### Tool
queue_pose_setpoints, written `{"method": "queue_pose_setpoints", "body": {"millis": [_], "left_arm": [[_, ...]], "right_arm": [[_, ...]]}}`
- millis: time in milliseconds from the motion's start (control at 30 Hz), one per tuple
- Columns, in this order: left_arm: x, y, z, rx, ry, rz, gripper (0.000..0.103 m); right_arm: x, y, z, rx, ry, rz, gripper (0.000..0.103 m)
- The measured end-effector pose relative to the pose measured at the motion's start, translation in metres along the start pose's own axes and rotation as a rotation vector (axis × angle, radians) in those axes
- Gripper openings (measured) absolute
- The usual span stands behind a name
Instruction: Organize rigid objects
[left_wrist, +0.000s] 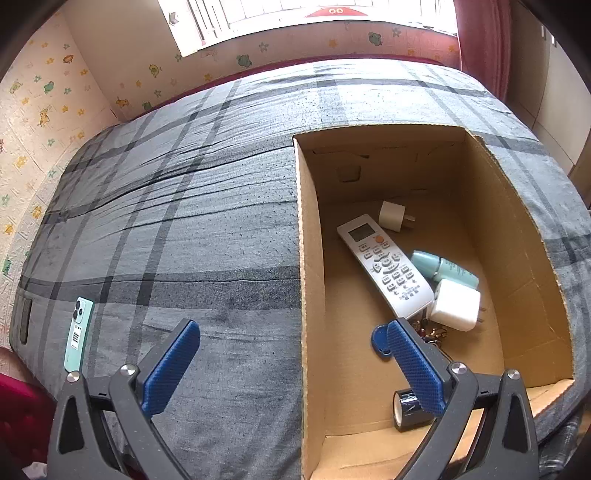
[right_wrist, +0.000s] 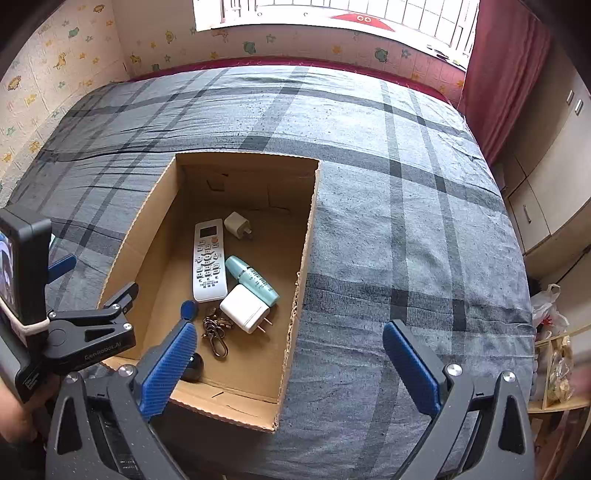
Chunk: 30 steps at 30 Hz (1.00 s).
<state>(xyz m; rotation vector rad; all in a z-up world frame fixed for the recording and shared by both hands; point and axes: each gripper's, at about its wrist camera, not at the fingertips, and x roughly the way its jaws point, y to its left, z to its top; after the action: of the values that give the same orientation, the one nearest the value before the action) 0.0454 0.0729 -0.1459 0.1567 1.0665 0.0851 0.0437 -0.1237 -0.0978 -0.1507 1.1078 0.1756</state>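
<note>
An open cardboard box (left_wrist: 306, 258) (right_wrist: 303, 258) sits on the plaid bed. In it lie a white remote (left_wrist: 384, 264) (right_wrist: 208, 258), a small white plug (left_wrist: 393, 216) (right_wrist: 236, 223), a teal bottle (left_wrist: 443, 267) (right_wrist: 251, 278), a white charger (left_wrist: 456, 304) (right_wrist: 243, 308), a blue key fob (left_wrist: 378, 339) (right_wrist: 188, 308), keys with a clasp (right_wrist: 214, 334) and a black tape roll (left_wrist: 406, 404) (right_wrist: 194, 365). A mint-green phone (left_wrist: 77, 332) lies on the bed at the left. My left gripper (left_wrist: 291, 339) is open and empty, straddling the box's left wall. My right gripper (right_wrist: 291, 339) is open and empty over the box's right wall.
The grey plaid bed cover (right_wrist: 388, 221) spreads around the box. Wallpapered walls and a window are behind. A red curtain (right_wrist: 506, 81) and cabinets (right_wrist: 546, 177) stand at the right. The left gripper's body (right_wrist: 74, 325) shows at the left of the right wrist view.
</note>
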Motion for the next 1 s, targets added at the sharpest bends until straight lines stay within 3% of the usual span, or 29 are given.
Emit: {"method": "queue_pose_setpoints", "body": {"millis": [267,467,1000], "left_arm": [[-0.041,-0.004,-0.006,-0.057,-0.033,-0.046,0.103],[-0.072,-0.01,-0.01,-0.064,-0.074,-0.004,0.103],[-0.126,-0.037,-0.031,-0.064,-0.147,-0.028,0.103]], "right_arm": [[-0.018,-0.009,-0.007,0.029,-0.051,0.011,0.103],[-0.033,-0.017,-0.018,0.058,-0.094,0.004,0.103],[-0.072,-0.033,-0.053,0.093,-0.177,-0.034,0.103]]}}
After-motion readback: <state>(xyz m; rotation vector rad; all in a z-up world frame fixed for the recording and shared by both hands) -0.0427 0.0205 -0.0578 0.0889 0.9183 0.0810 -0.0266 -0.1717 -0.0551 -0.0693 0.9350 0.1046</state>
